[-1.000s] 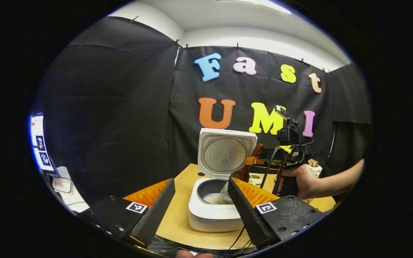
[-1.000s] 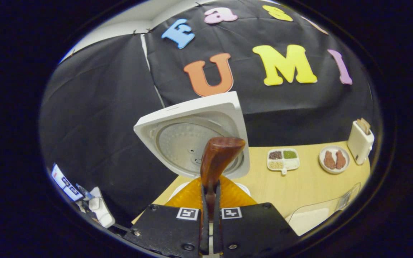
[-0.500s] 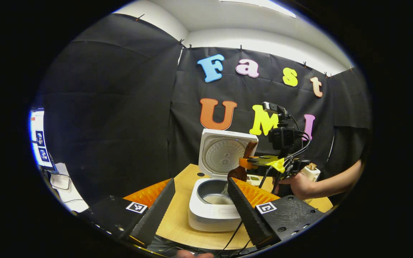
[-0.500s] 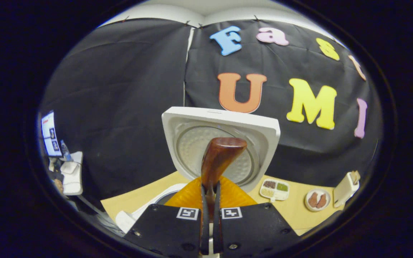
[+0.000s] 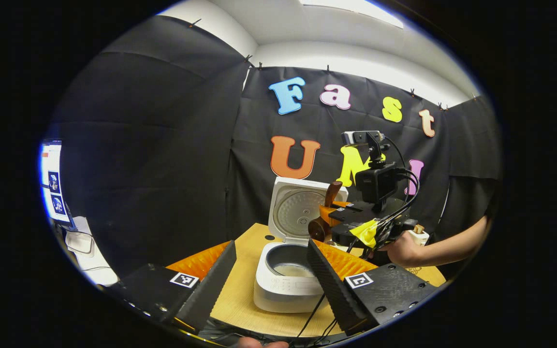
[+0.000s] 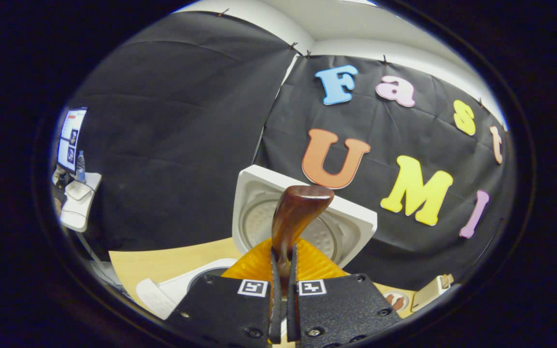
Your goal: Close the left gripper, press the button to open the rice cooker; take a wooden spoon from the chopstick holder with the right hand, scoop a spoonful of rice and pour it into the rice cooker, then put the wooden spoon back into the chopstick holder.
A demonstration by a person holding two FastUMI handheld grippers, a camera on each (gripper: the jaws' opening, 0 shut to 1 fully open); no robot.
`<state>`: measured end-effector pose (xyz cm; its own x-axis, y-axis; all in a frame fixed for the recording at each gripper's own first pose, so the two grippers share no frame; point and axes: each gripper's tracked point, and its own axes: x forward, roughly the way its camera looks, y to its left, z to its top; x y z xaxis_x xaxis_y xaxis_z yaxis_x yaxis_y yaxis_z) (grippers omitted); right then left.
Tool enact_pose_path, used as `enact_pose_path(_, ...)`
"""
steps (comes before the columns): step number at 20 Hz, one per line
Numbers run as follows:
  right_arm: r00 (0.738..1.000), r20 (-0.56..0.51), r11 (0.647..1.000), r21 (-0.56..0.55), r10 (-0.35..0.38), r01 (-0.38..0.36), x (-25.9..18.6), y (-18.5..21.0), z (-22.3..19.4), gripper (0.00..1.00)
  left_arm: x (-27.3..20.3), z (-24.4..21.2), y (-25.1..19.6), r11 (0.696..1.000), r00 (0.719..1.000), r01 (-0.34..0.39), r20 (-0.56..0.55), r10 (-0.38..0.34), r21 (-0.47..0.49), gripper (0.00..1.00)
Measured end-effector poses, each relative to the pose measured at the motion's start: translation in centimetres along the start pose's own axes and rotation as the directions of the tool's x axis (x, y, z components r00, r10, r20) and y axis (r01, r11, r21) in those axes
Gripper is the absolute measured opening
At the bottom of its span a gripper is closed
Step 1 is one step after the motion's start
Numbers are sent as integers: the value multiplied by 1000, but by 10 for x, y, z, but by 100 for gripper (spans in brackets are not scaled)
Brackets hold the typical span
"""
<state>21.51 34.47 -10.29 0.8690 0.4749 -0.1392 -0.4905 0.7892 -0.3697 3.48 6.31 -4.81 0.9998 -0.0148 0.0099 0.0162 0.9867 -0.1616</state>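
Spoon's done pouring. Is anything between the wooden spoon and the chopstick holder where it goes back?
Nothing visible blocks it. The right gripper holds the dark brown wooden spoon in front of the white rice cooker's raised lid. The white chopstick holder stands to the right, behind the person's hand, with open air above it.

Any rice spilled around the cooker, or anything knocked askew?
Nothing stands out. The cooker sits flat on the table with its lid up and rice in the pot; no grains show on the table near it. The right gripper holds the spoon near the lid.
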Motion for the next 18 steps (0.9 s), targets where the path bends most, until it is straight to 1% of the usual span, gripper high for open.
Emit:
enact_pose_path(3, 999, 27, 1000, -10, -19, 19, -4, 1, 8, 10, -10, -2, 12, 1000, 1000, 8, 7, -8, -7, 95)
enact_pose_path(5, 999, 31, 1000, 0, -13, 13, -5, 5, 11, 10, -12, 1, 14, 1000, 1000, 11, 7, -11, -5, 95)
enact_pose_path(8, 998, 55, 992, 129, 0, -7, -9, -1, 21, 10, -12, 3, 25, 999, 1000, -19, 6, 19, 28, 94)
enact_pose_path(9, 998, 61, 984, 179, 12, -22, -13, -2, 24, 10, -13, 6, 28, 999, 999, -29, 19, 29, 27, 95)
enact_pose_path(11, 998, 57, 962, 271, 20, -35, -12, -14, 25, 10, -14, 3, 29, 999, 999, -43, 11, 43, 21, 95)
enact_pose_path(12, 998, 48, 943, 329, 30, -44, -12, -19, 23, 10, -13, 2, 29, 998, 999, -52, 4, 52, 22, 94)
enact_pose_path(14, 999, 26, 886, 462, 39, -46, -16, -28, 17, 10, -11, 1, 25, 998, 998, -64, -8, 65, 14, 95)
enact_pose_path(16, 998, 9, 811, 583, 55, -50, -25, -42, 10, 10, -7, -1, 16, 997, 997, -72, -25, 73, 7, 95)
enact_pose_path(18, 997, -10, 728, 684, 71, -45, -43, -65, -3, 10, -4, -2, 7, 997, 996, -75, -36, 77, 34, 95)
